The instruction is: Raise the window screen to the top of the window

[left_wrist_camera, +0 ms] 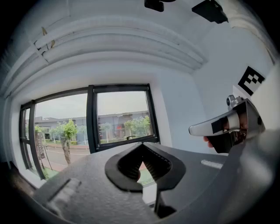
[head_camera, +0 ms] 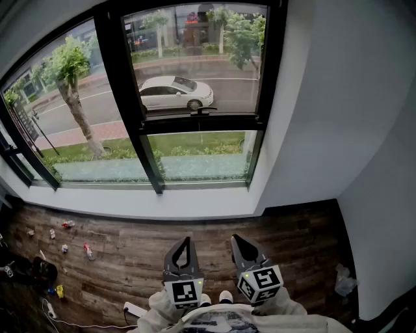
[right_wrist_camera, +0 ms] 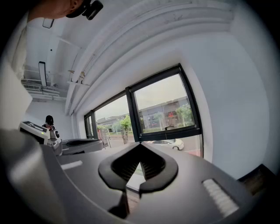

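The window screen (head_camera: 198, 122) showed as a black horizontal bar across the right-hand pane of the black-framed window (head_camera: 118, 97), below mid-height, with a small handle (head_camera: 202, 110) on its upper edge. The left tool (head_camera: 186, 240) and right tool (head_camera: 235, 239) were both clenched on nothing, side by side over the wooden floor (head_camera: 123, 250), well apart from the screen.

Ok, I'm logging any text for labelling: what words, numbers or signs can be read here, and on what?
No text reads clearly in any view.
Left gripper's cube and right gripper's cube: square black-and-white patterns, no letters.
Red sign beyond the window: too blurred to read.
White car: nothing legible on it.
Small items on the floor: print too small.
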`<state>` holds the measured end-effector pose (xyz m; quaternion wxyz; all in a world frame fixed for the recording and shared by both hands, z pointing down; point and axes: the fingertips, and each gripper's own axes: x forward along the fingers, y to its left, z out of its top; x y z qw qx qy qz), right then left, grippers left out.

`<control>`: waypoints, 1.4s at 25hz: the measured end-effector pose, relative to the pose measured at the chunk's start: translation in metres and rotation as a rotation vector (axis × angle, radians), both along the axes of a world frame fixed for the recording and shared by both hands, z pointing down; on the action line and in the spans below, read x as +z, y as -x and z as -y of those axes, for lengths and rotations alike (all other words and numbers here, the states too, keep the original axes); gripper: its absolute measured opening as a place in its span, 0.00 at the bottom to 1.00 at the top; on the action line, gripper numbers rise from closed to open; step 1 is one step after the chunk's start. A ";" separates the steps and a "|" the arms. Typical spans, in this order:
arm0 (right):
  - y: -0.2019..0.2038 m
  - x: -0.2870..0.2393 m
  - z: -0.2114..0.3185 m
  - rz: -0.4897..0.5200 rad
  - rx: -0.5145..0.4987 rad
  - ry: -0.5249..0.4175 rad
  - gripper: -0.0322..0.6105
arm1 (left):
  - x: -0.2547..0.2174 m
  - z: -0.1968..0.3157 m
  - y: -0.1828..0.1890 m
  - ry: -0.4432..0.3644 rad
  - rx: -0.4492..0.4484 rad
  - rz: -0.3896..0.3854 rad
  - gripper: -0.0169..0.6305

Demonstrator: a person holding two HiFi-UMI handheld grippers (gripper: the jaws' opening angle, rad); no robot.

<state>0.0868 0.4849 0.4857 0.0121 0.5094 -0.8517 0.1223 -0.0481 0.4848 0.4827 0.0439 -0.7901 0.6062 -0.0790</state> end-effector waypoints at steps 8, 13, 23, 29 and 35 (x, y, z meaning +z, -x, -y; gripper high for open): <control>-0.017 0.006 0.008 0.026 0.002 0.007 0.06 | 0.004 0.007 -0.016 -0.002 -0.007 0.015 0.03; -0.037 0.003 0.018 0.056 0.009 0.001 0.06 | -0.007 0.016 -0.035 -0.005 -0.008 0.018 0.03; -0.065 0.004 0.048 0.082 0.020 -0.013 0.06 | -0.013 0.040 -0.069 -0.027 0.010 0.044 0.03; -0.060 0.010 0.086 0.081 0.029 -0.020 0.06 | -0.005 0.080 -0.063 -0.027 0.015 0.041 0.03; -0.045 0.022 0.152 0.070 0.054 -0.006 0.06 | 0.007 0.145 -0.053 -0.033 0.058 0.047 0.03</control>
